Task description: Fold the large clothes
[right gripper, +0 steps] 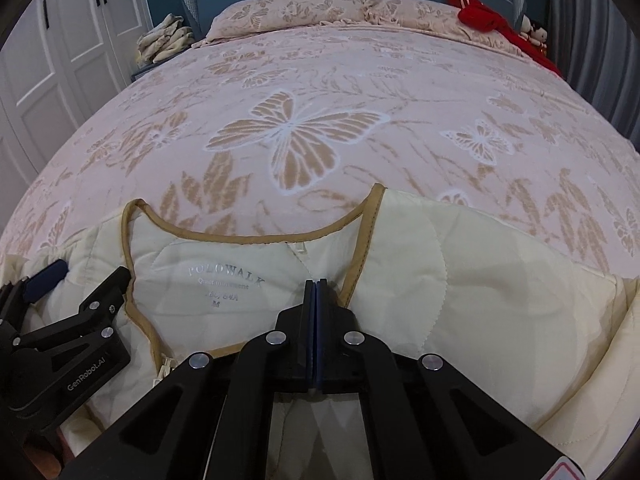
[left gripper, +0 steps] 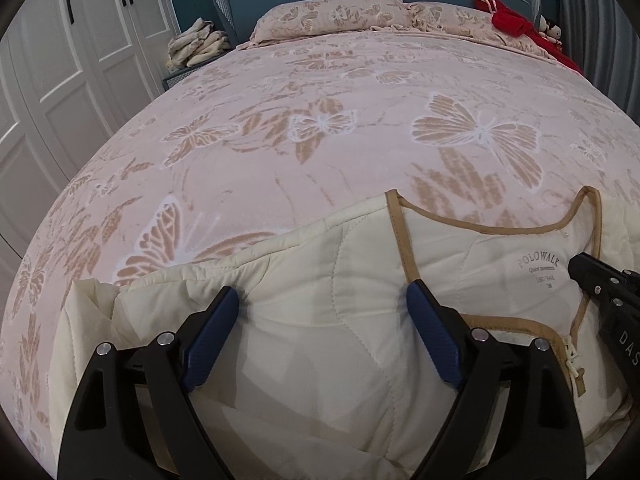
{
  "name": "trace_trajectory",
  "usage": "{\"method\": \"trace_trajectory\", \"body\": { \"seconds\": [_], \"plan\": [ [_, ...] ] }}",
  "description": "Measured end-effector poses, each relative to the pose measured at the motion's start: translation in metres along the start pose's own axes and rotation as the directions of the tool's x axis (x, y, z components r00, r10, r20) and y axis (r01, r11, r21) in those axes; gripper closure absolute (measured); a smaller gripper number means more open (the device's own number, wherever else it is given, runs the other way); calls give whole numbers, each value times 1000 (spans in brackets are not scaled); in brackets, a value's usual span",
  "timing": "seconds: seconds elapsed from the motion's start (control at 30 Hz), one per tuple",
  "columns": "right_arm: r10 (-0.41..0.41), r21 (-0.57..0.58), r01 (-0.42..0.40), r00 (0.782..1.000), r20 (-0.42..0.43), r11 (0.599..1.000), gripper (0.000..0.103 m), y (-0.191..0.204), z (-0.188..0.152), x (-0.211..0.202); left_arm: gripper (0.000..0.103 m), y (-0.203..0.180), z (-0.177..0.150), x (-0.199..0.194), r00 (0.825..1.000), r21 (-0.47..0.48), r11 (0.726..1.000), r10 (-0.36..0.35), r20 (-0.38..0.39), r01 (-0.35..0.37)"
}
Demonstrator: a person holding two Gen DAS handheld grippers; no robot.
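A cream quilted jacket (left gripper: pixel 352 320) with tan trim lies spread open on the near end of the bed, its printed neck label facing up (right gripper: pixel 224 280). My left gripper (left gripper: pixel 322 304) is open, its blue pads resting on the jacket's left shoulder area, nothing between them. My right gripper (right gripper: pixel 316 284) has its pads pressed together at the tan front edge just right of the neckline (right gripper: pixel 360 264); whether fabric is pinched between them is not clear. Each gripper shows at the edge of the other's view: the right one (left gripper: pixel 600 284), the left one (right gripper: pixel 80 308).
The bed (left gripper: pixel 320 132) has a pink bedspread with butterfly pattern. Two matching pillows (right gripper: pixel 288 10) lie at the teal headboard. Red clothing (right gripper: pixel 492 20) and a doll sit at the far right corner. Folded cream cloth (left gripper: pixel 198 42) rests on a nightstand. White wardrobe doors (left gripper: pixel 60 80) stand left.
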State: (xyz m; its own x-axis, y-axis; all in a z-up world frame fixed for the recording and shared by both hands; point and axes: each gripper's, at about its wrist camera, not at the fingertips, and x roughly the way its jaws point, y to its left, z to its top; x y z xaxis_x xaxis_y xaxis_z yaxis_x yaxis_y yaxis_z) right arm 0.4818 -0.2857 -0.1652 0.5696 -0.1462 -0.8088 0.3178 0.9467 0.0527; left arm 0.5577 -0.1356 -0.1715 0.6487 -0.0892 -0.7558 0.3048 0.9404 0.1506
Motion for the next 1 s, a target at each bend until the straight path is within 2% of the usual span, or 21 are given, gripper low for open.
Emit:
{"method": "trace_trajectory", "body": {
  "seconds": [0.17,0.23,0.27,0.3,0.37,0.4,0.53,0.6,0.67,0.83,0.93,0.97,1.0],
  "plan": [
    [-14,-7,14,1000,14,1000,103,1,0,-2,15,-3,1,-1,999,6,999,32,1,-32],
    [17,11,-17,1000,6,1000,103,-4,4,-10,15,2,2,-9,1000,-10,1000,28,-8,-28],
    [48,32,-49,999,9,998,101,-10,6,-22,16,11,3,-21,1000,-39,999,14,-21,-14],
    [42,54,-44,998,36,998,92,-16,6,-42,16,19,3,-30,1000,-66,998,4,-23,-6],
    [49,37,-52,994,97,998,88,-21,-1,-80,16,43,-6,-67,996,-125,988,-87,11,87],
    [68,7,-69,993,95,998,88,-20,-6,-94,15,47,-11,-78,993,-121,986,-114,11,115],
    [159,-16,-160,986,-47,987,88,-11,-45,-112,15,50,-44,-108,990,-65,990,-127,-67,123],
    [141,-34,-146,982,-122,989,89,-3,-67,-108,15,48,-66,-112,988,-43,994,-100,-121,96],
    [110,-58,-116,988,-107,992,90,0,-82,-115,15,48,-90,-119,988,-20,998,-62,-138,60],
    [109,-18,-111,989,-103,994,90,-12,-108,-138,15,58,-130,-148,994,-4,999,-44,-105,44],
    [89,15,-88,994,-60,996,89,-24,-118,-171,15,75,-142,-173,993,-72,996,-68,-93,61],
    [88,28,-87,995,-36,996,86,-31,-121,-186,15,85,-147,-186,993,-119,990,-90,-82,79],
    [81,39,-80,997,-8,996,78,-37,-126,-201,15,93,-151,-196,992,-157,983,-103,-72,91]
  ]
}}
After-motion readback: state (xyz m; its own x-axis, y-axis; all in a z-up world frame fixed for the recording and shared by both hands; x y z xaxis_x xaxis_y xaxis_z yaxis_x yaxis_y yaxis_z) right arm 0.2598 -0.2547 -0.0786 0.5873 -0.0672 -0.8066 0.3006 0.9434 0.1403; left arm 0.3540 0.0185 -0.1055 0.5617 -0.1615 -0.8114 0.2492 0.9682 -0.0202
